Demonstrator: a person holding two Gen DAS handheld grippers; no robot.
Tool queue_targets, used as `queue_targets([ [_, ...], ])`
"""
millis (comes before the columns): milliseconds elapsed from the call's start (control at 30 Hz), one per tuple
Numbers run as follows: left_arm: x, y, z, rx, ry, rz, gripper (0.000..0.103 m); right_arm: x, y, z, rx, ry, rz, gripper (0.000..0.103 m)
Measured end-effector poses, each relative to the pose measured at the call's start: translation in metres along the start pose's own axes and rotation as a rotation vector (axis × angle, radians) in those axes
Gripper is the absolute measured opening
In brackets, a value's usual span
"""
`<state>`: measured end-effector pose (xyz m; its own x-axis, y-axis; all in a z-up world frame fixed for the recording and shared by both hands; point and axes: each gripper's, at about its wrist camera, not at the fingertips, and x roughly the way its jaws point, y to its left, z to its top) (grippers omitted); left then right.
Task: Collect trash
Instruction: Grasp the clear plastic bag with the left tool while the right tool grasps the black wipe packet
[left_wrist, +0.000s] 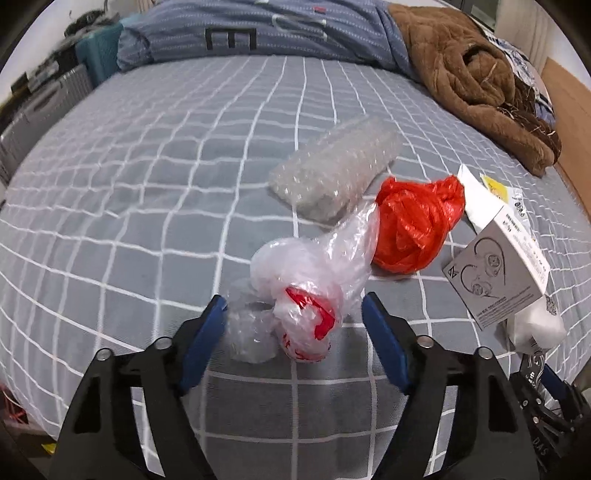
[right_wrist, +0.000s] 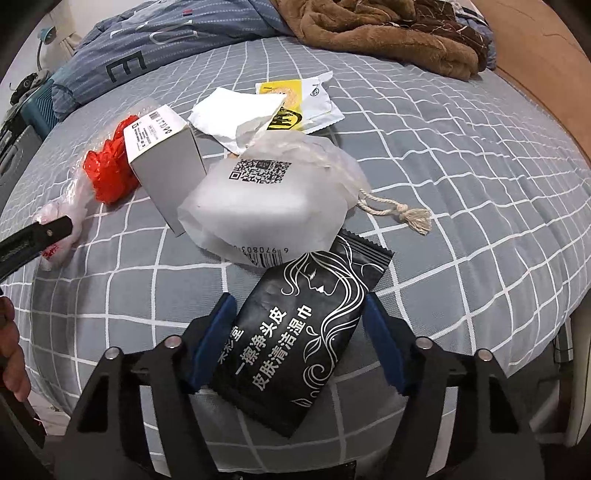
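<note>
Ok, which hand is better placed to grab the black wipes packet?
Right. The right gripper is open with the black wipes packet between its fingers, while the left gripper straddles a clear plastic bag.

Trash-strewn checked grey bed (left_wrist: 147, 184)

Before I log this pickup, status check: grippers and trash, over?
Left gripper open around clear plastic bag. Right gripper open, straddling black wipes packet. Nothing gripped, nothing blocking.
</note>
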<state>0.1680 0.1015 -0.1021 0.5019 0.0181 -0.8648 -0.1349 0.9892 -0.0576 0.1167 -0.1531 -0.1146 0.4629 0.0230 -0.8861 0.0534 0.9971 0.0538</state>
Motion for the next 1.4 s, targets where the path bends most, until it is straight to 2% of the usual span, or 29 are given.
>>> queue_targets([
  [200, 0.005, -0.005, -0.002, 0.006, 0.026, -0.003, 0.045, -0.001, 0.000, 0.001, -0.011, 0.012, 0.021, 0.048],
  [333, 0.005, -0.006, -0.002, 0.002, 0.029, -0.004, 0.041, -0.004, -0.001, 0.002, -0.015, 0.010, 0.025, 0.033],
  [533, 0.000, -0.003, -0.001, -0.013, 0.024, -0.008, 0.037, -0.007, -0.007, 0.001, -0.009, 0.009, 0.031, 0.022],
  [633, -0.006, -0.004, 0.000, -0.018, 0.018, -0.019, 0.037, -0.009, -0.009, 0.001, -0.005, 0.008, 0.036, 0.019],
  [1100, -0.026, -0.004, 0.003, -0.022, -0.011, -0.018, 0.037, -0.025, -0.015, -0.004, -0.004, -0.011, 0.038, 0.019],
  [1400, -0.043, -0.007, 0.003, -0.022, -0.019, -0.056, 0.037, -0.047, -0.017, -0.005, -0.011, -0.040, 0.032, 0.019],
])
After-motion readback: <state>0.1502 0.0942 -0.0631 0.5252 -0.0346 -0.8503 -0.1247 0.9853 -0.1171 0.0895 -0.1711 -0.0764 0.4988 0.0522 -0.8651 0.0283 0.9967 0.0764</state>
